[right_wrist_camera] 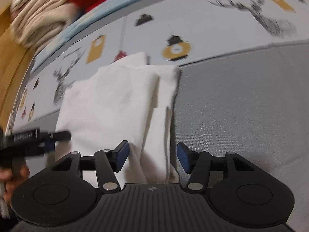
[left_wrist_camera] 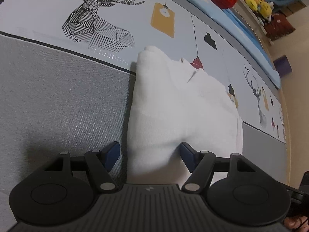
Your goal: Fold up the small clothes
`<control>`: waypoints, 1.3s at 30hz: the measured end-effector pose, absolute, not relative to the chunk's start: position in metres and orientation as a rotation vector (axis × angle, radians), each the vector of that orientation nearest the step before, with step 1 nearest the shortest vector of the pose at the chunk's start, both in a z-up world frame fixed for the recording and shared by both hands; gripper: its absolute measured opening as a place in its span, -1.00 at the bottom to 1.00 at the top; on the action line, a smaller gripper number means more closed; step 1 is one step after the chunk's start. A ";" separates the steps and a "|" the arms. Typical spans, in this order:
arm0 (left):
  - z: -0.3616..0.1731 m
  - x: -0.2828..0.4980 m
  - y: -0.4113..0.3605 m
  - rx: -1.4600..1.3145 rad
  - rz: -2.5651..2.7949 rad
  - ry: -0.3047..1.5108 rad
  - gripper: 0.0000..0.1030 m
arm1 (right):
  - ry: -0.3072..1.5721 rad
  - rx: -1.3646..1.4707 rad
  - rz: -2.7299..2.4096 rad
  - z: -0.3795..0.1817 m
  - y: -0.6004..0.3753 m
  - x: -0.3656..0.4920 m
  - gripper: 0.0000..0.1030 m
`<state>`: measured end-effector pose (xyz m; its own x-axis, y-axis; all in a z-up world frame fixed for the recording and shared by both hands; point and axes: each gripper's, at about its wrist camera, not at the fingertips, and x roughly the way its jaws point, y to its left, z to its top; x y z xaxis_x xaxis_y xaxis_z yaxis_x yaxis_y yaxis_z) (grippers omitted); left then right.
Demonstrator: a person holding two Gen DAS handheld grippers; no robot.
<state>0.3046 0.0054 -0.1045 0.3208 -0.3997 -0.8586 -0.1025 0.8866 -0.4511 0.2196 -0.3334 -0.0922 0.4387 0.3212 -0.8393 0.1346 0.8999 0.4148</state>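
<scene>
Above the deer print (left_wrist_camera: 96, 21) on the bedsheet (left_wrist_camera: 48, 5), partly cut lettering reads "ON HOME"

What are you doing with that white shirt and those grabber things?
A person is folding a small white garment on a mat with deer pictures. It lies partly folded into a long shape. The left hand-held gripper and the right hand-held gripper are both open at its near end, the cloth between their fingers, nothing pinched yet.
</scene>
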 end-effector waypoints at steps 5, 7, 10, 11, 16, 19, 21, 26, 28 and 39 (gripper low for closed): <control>-0.107 0.308 -0.006 -0.429 -0.219 1.222 0.28 | 1.170 0.526 0.077 -0.112 -0.326 0.239 0.15; -0.107 0.309 -0.008 -0.405 -0.224 1.214 -0.03 | 1.171 0.532 0.066 -0.114 -0.323 0.244 0.15; -0.096 0.311 -0.008 -0.366 -0.248 1.152 -0.38 | 1.159 0.556 0.067 -0.114 -0.318 0.248 -0.12; -0.090 0.312 -0.009 -0.333 -0.247 1.120 -0.40 | 1.148 0.559 0.075 -0.113 -0.315 0.249 -0.24; -0.065 0.312 0.004 -0.272 -0.208 0.983 -0.40 | 1.038 0.566 0.103 -0.100 -0.302 0.256 -0.60; -0.051 0.310 0.022 -0.279 -0.135 0.890 -0.02 | 0.928 0.582 0.135 -0.087 -0.292 0.259 -0.59; -0.045 0.307 0.034 -0.291 -0.114 0.860 0.24 | 0.873 0.558 0.116 -0.080 -0.283 0.259 -0.33; -0.058 0.307 0.050 -0.354 -0.176 0.990 0.26 | 0.878 0.485 0.026 -0.077 -0.277 0.258 -0.16; -0.064 0.305 0.051 -0.354 -0.189 1.027 0.26 | 0.880 0.492 0.056 -0.074 -0.275 0.255 -0.15; -0.086 0.289 0.040 -0.192 -0.183 1.132 0.42 | 1.074 0.325 0.028 -0.094 -0.272 0.243 0.12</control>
<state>0.2890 0.0397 -0.0858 0.4135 -0.2415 -0.8779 0.0474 0.9686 -0.2441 0.2425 -0.2720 -0.0937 0.4810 0.1791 -0.8583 0.1348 0.9522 0.2742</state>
